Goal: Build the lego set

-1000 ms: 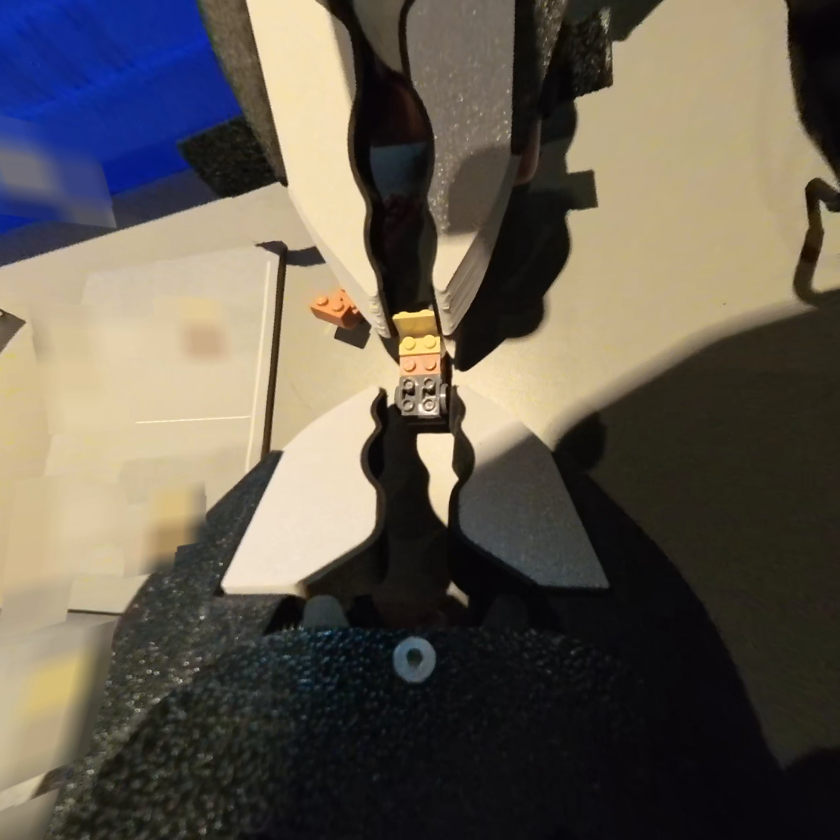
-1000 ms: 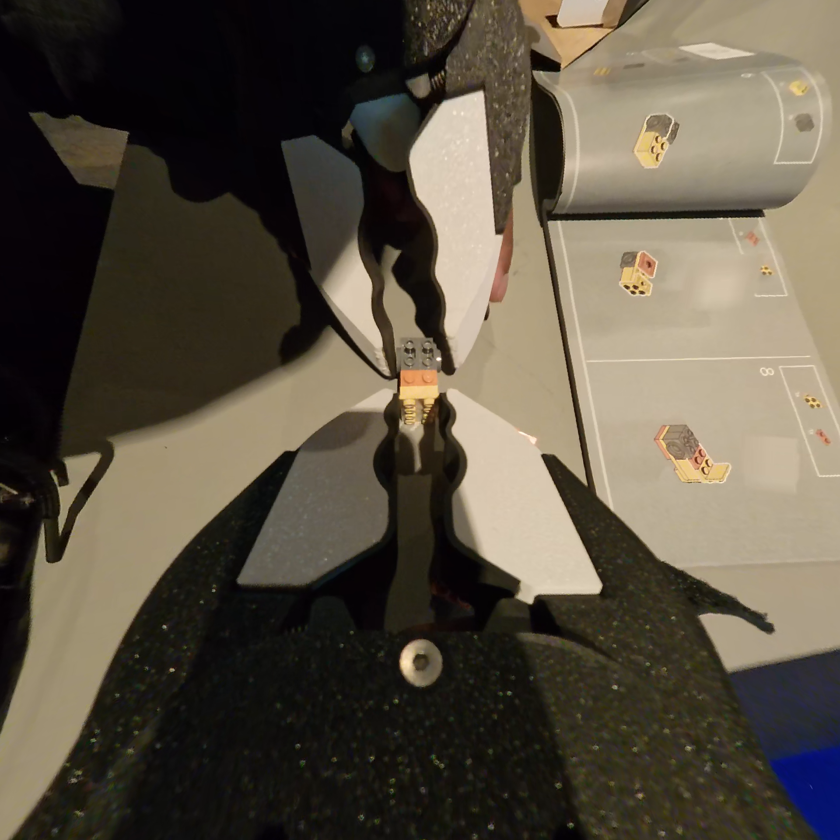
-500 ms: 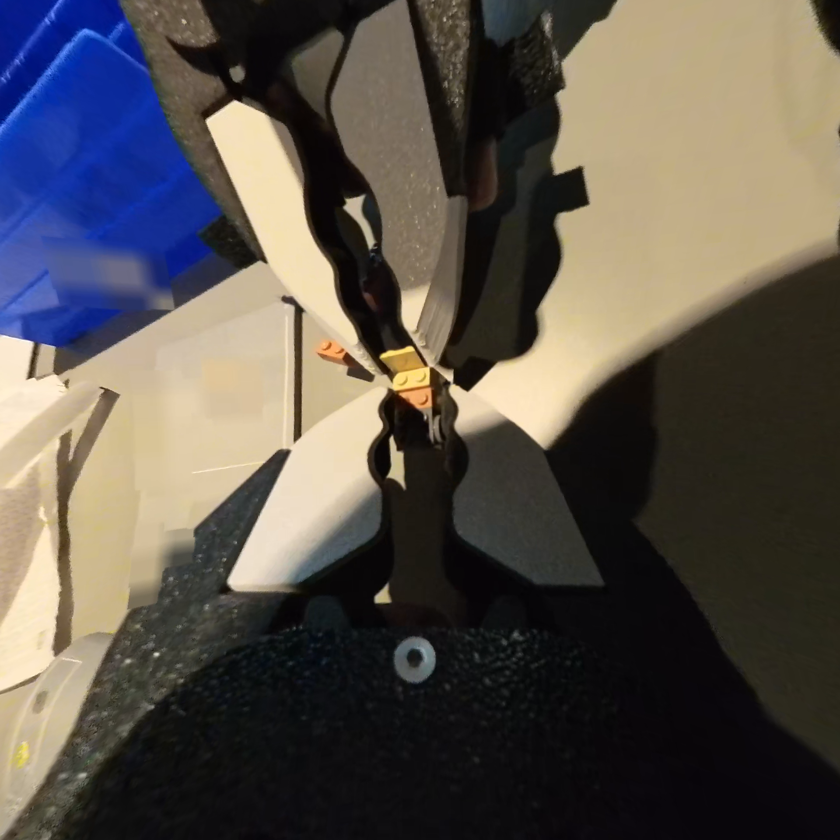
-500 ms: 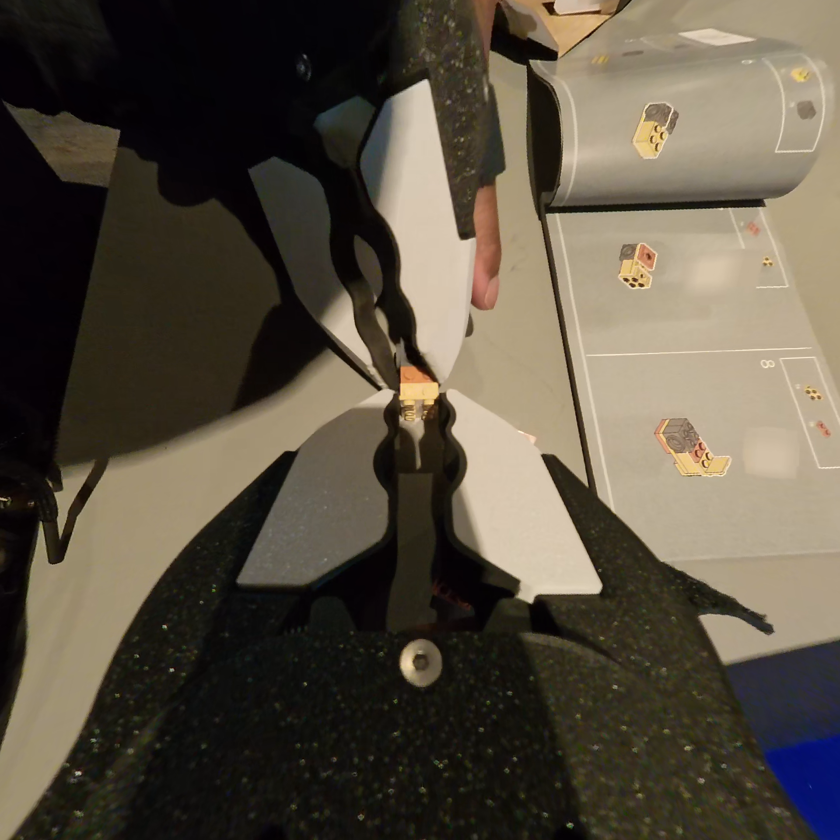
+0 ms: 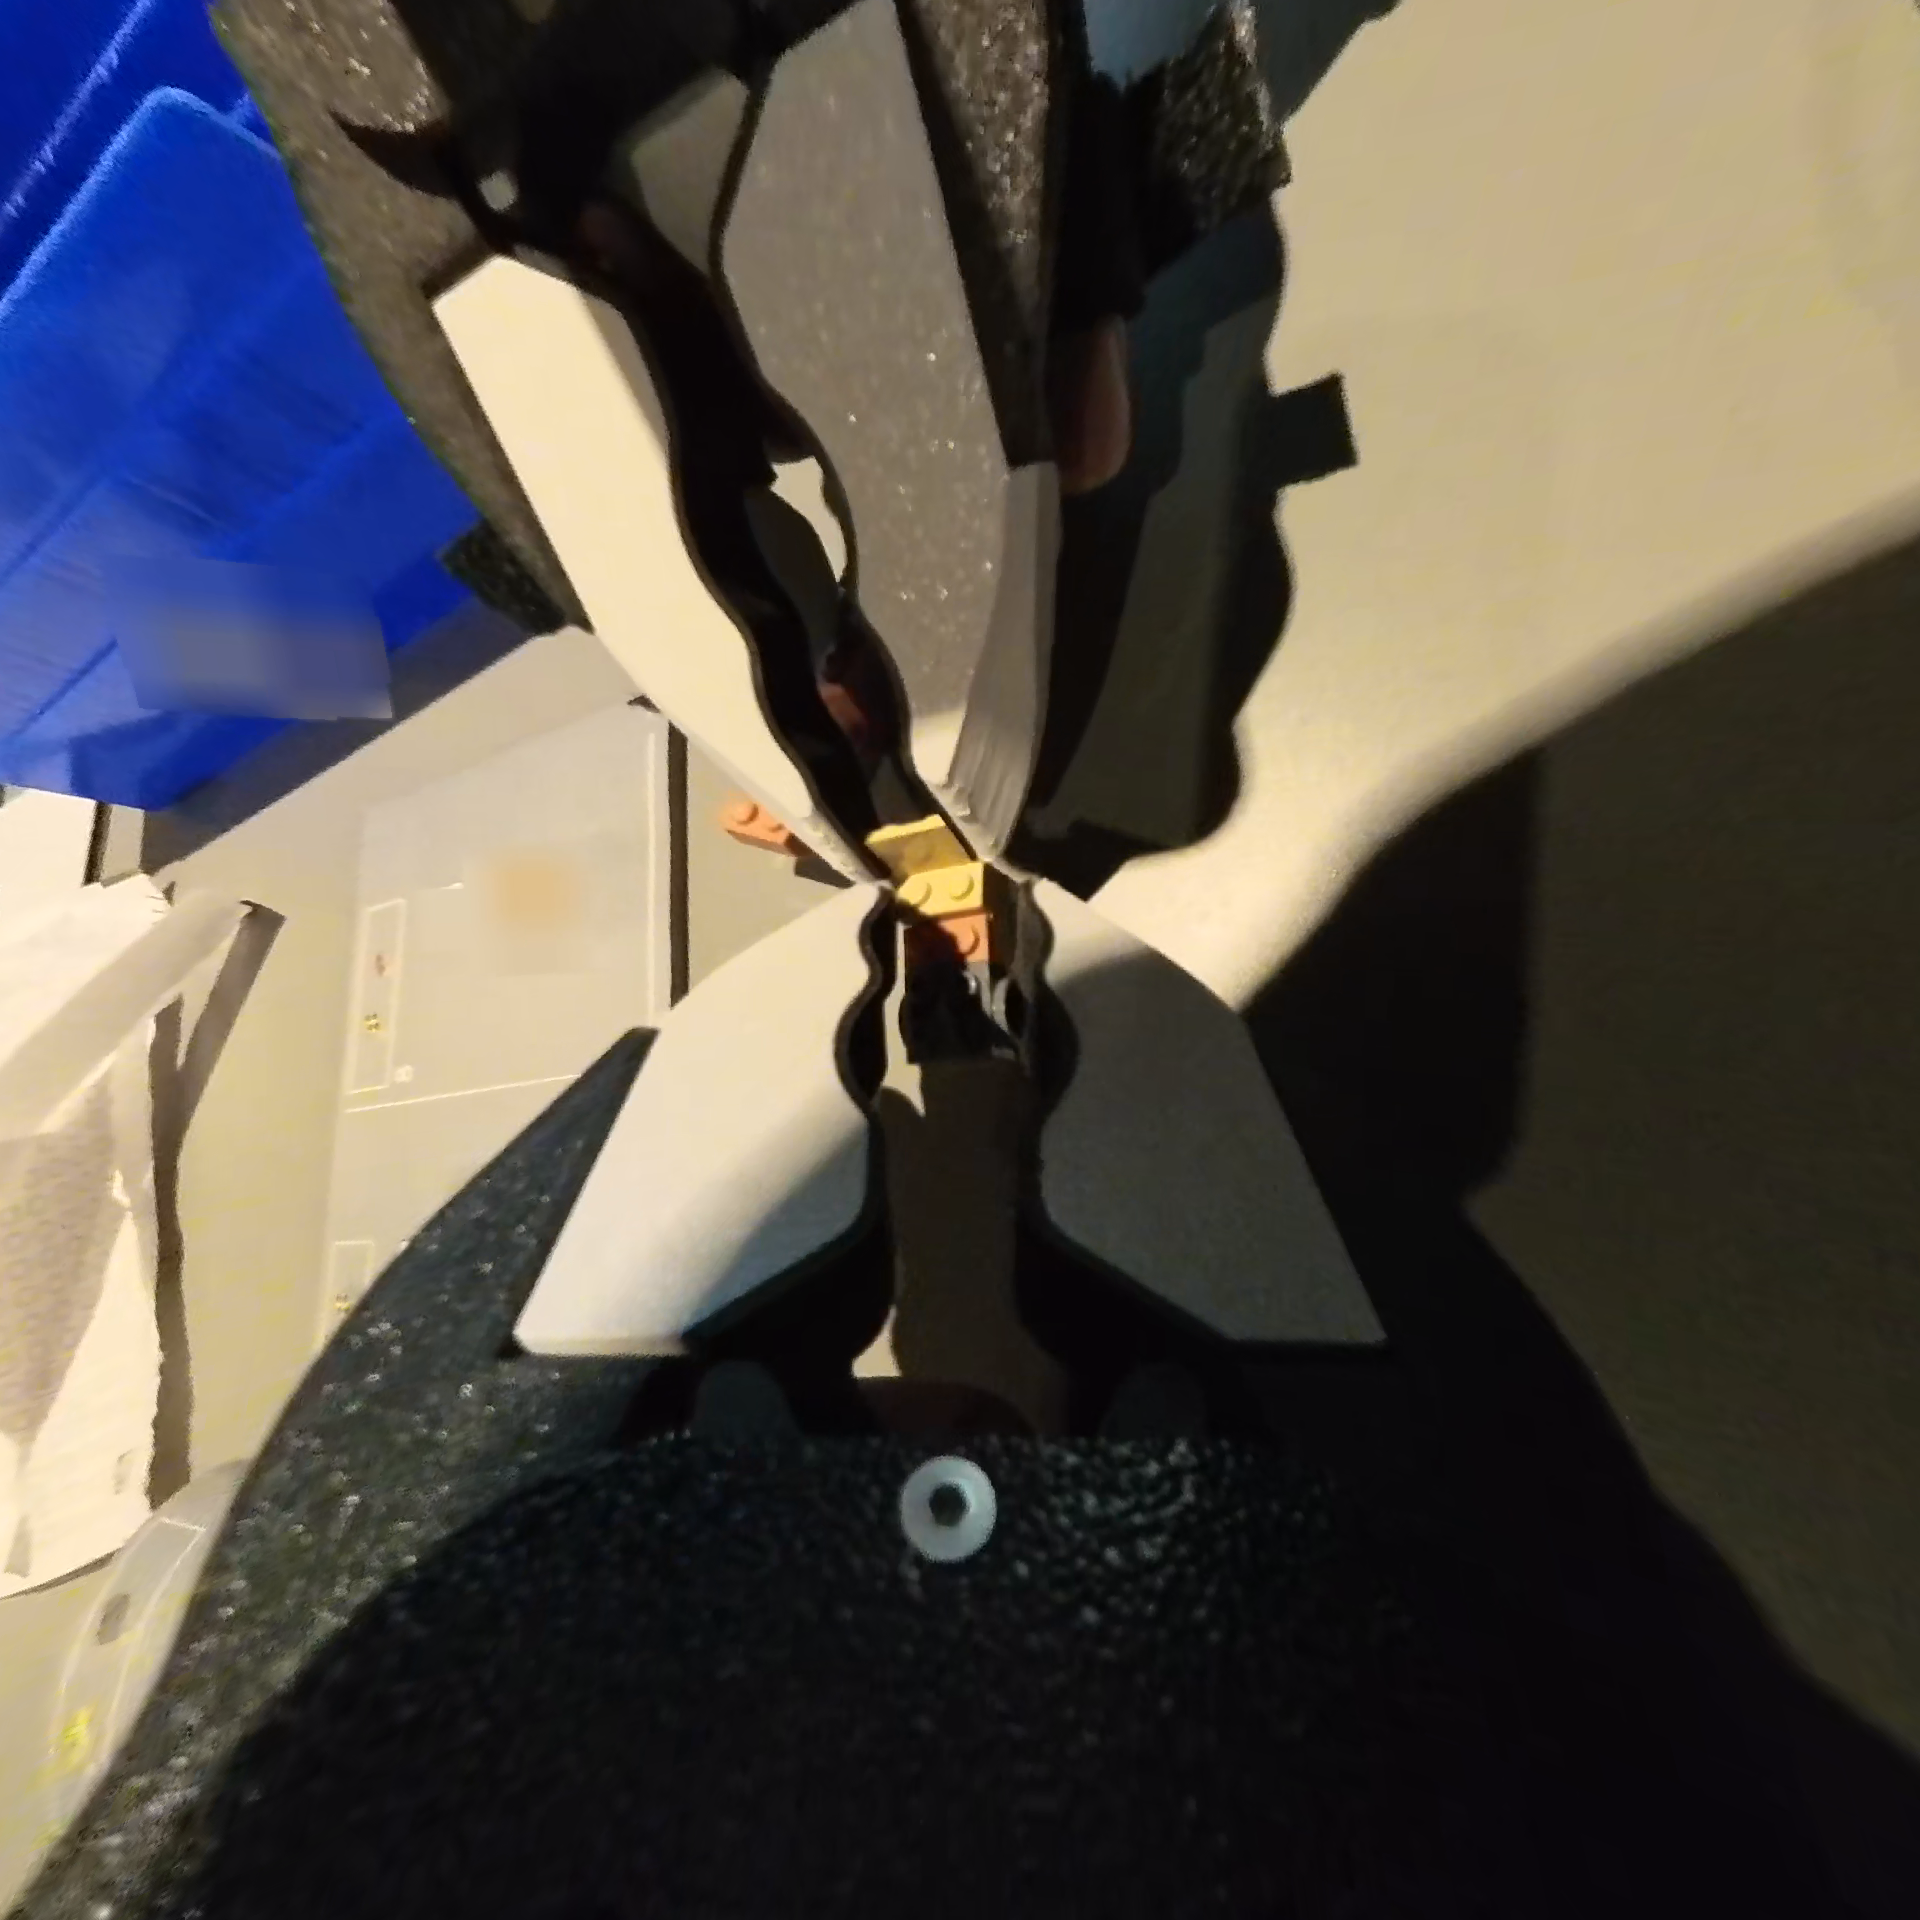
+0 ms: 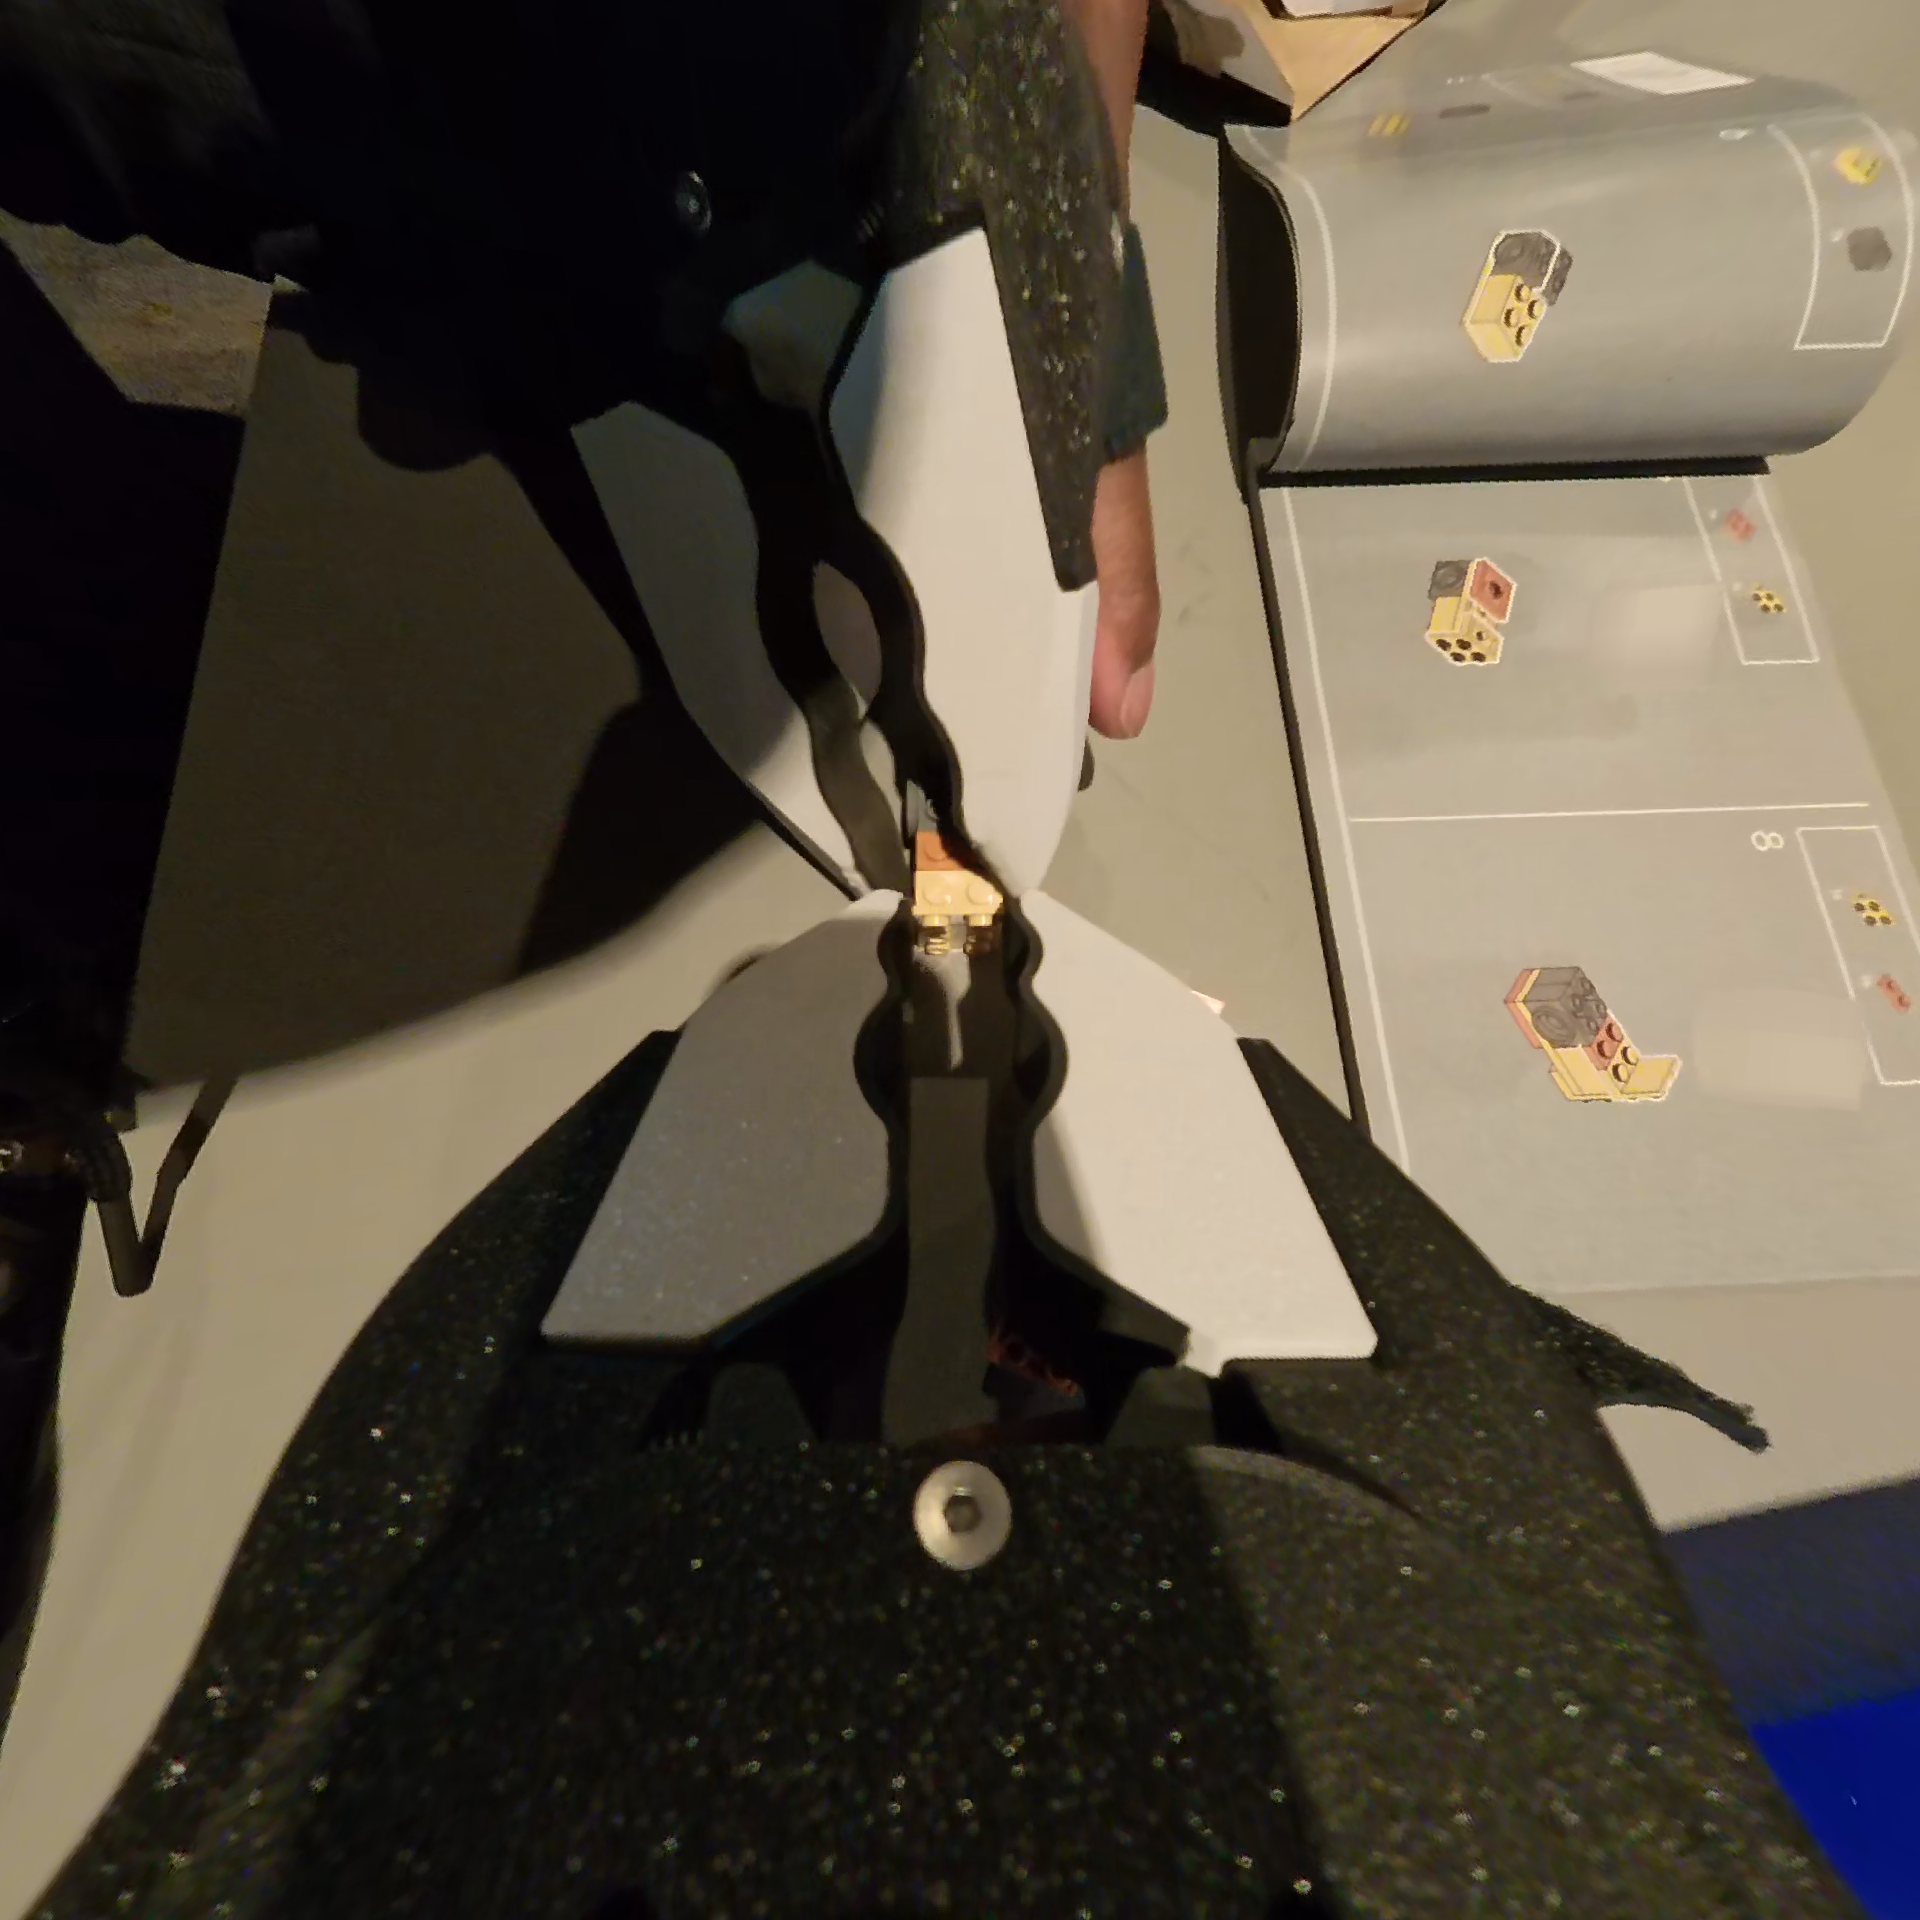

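A small lego assembly (image 5: 940,891) hangs in the air between both grippers. It is a stack of a yellow piece, a tan plate, an orange plate and a dark grey brick (image 5: 948,1000). My left gripper (image 5: 951,940) is shut on the dark grey and orange end. My right gripper (image 6: 956,920) is shut on the tan end (image 6: 956,896). The two grippers face each other tip to tip. In the right wrist view the left gripper (image 6: 935,831) comes down from above and hides most of the grey brick.
A loose orange brick (image 5: 753,826) lies on the grey table beside the instruction booklet (image 6: 1558,831), whose top page curls up. A blue bin (image 5: 156,468) stands at the far left. A cardboard box (image 6: 1330,42) sits behind the booklet. A person's finger (image 6: 1122,644) rests on the left gripper. Only a small space, under 4 cm, lies between the two pairs of fingers.
Both grippers have tilted and closed in on each other. The dark grey brick has slid deeper between the left fingers. The left view has swung toward the blue bin.
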A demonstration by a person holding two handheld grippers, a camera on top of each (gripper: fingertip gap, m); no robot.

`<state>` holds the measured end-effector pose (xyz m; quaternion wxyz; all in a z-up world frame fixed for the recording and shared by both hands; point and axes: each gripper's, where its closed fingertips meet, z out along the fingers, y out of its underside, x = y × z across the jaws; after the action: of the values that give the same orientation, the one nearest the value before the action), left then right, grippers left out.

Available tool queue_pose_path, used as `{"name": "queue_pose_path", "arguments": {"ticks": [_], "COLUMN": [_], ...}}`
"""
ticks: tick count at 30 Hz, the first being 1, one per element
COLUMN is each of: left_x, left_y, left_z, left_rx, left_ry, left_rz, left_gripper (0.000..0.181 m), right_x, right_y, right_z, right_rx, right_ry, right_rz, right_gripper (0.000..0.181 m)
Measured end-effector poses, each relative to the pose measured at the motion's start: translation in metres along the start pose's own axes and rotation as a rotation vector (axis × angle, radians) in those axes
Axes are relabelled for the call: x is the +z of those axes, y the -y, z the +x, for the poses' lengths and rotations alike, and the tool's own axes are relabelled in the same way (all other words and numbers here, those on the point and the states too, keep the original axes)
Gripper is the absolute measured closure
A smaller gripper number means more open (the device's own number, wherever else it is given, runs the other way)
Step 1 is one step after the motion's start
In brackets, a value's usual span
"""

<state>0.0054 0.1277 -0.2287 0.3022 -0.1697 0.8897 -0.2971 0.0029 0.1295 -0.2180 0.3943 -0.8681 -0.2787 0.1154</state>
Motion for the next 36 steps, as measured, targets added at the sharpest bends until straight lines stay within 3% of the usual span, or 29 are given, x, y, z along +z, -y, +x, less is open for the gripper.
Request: {"name": "queue_pose_path", "arguments": {"ticks": [22, 31, 36], "left_x": [0.001, -0.001, -0.003], "left_y": [0.000, -0.003, -0.003], "left_z": [-0.001, -0.004, -0.007], "left_rx": [-0.096, -0.231, -0.298], "left_ry": [-0.027, -0.078, -0.105], "left_rz": [0.023, 0.050, 0.069], "left_gripper": [0.163, 0.164, 0.164], "right_x": [-0.011, -0.020, -0.026], "right_y": [0.001, 0.000, 0.001], "right_z": [0.002, 0.004, 0.008], "right_rx": [0.004, -0.066, -0.209], "right_ry": [-0.028, -0.136, -0.240], "right_rz": [0.049, 0.067, 0.095], "right_gripper": [0.165, 0.165, 0.160]}}
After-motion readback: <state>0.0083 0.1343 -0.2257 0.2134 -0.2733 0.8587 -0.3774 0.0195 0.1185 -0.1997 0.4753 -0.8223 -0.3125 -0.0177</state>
